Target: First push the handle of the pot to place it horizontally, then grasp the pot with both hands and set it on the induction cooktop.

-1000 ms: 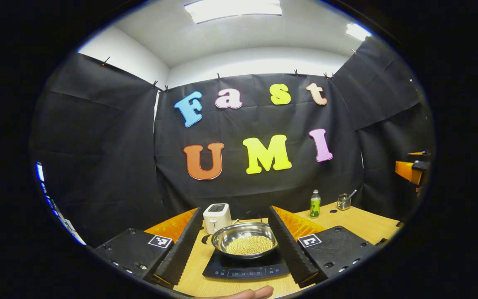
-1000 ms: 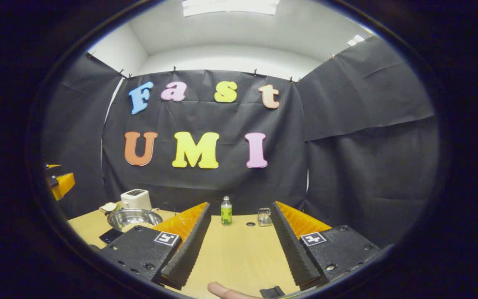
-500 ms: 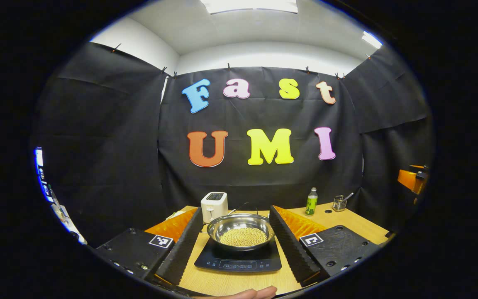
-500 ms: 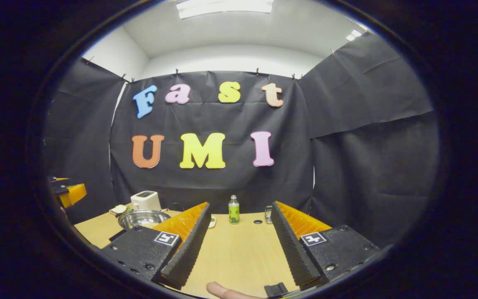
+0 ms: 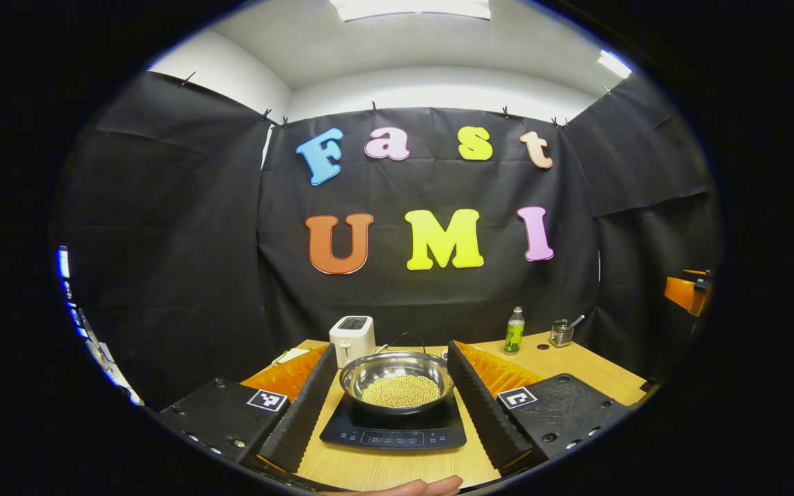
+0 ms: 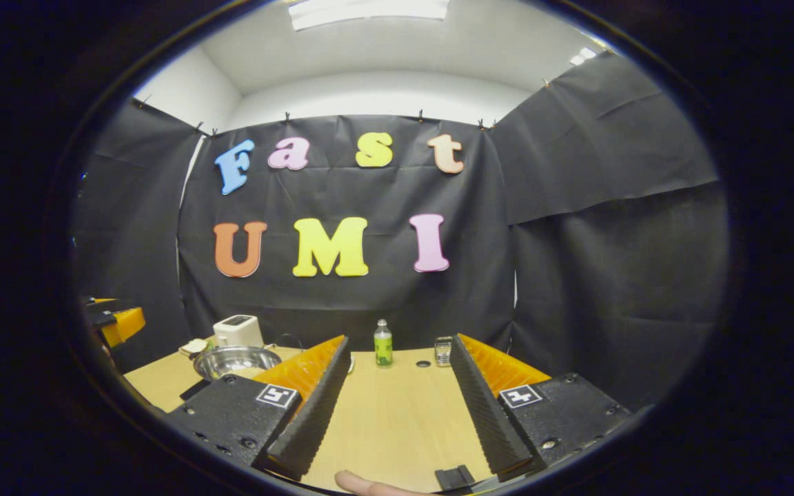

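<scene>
**Two claws apart, pot resting on the cooktop**

Largest is the wooden worktop (image 5: 597, 368), which carries everything. On it lies the black induction cooktop (image 5: 394, 430), and the steel pot (image 5: 397, 381), holding a layer of pale round grains, sits on the cooktop's glass.

In the left gripper view, the left claw (image 5: 393, 368) has its fingers spread wide, clamped on nothing; the pot and cooktop lie ahead, seen between the two fingers and clear of both. In the right gripper view, the right claw (image 6: 399, 368) is likewise spread apart and empty over bare worktop, with the pot (image 6: 235, 359) well off to its left.

Behind the pot stands a white toaster (image 5: 351, 338). To the right of the pot, near the back wall, stands a green bottle (image 5: 513, 333), and beyond that a small wire holder (image 5: 562, 333) with a utensil in it. A fingertip (image 5: 431, 487) shows at the bottom edge.
</scene>
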`<state>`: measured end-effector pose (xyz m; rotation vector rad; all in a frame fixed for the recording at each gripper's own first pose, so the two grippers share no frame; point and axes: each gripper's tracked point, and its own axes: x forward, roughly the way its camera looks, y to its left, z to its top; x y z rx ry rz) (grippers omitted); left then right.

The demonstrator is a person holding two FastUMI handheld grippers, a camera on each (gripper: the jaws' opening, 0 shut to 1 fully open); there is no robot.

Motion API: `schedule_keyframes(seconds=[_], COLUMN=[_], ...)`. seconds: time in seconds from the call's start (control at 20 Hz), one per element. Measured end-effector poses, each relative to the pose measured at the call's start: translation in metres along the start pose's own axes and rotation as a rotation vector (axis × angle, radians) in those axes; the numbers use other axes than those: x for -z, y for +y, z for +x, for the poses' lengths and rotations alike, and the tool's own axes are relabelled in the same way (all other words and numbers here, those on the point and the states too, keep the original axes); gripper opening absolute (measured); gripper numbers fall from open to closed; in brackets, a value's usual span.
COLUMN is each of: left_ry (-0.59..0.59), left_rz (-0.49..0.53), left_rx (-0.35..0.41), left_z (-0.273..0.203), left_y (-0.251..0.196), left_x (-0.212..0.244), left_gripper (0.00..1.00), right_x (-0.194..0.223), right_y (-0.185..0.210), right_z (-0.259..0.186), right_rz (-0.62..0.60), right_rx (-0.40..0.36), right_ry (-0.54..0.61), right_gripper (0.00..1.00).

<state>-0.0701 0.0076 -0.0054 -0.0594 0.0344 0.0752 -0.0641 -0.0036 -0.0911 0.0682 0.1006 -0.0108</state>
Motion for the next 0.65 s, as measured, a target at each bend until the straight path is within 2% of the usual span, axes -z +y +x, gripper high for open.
schedule_keyframes(seconds=[0.4, 0.65], left_ry=[-0.007, -0.019], left_rz=[-0.017, -0.017], left_rx=[0.001, 0.015], left_z=[-0.0071, -0.0085], left_y=[0.0042, 0.0034], left_x=[-0.0002, 0.0009], left_gripper=[0.95, 0.95], right_x=[0.005, 0.0089], right_y=[-0.0033, 0.0026], right_z=[-0.0009, 0.0015], right_rz=[0.016, 0.027], right_rx=[0.0, -0.025], right_ry=[0.006, 0.015], right_gripper=[0.91, 0.91])
